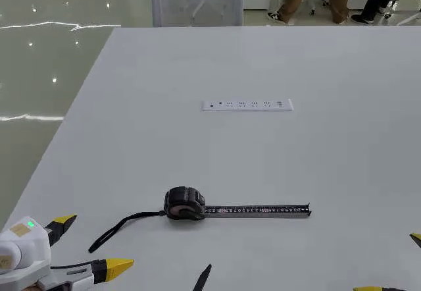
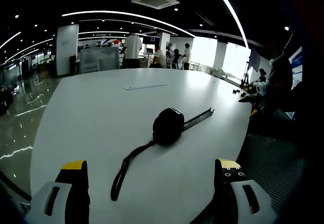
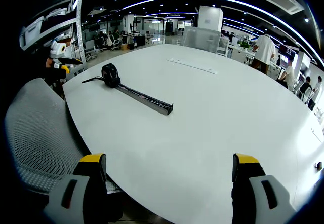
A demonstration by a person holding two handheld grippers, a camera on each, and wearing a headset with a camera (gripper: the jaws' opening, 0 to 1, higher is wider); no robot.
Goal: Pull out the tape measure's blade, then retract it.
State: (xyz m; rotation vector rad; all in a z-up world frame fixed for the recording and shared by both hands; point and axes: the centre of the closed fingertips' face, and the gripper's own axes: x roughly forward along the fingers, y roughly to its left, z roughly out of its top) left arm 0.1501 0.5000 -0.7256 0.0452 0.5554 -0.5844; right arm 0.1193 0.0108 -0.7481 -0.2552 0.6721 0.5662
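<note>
Two claws spread wide, nothing held: left gripper near strap, right gripper well apart from blade tip. Tape lies flat on table, blade drawn out rightward. Risks judged: tape may be shoved along smooth top if pinched off-centre; blade may whip back if released unbraced; strap may be snagged. Lock state, end hook not made out; right gripper cut off at head view's edge.
</note>
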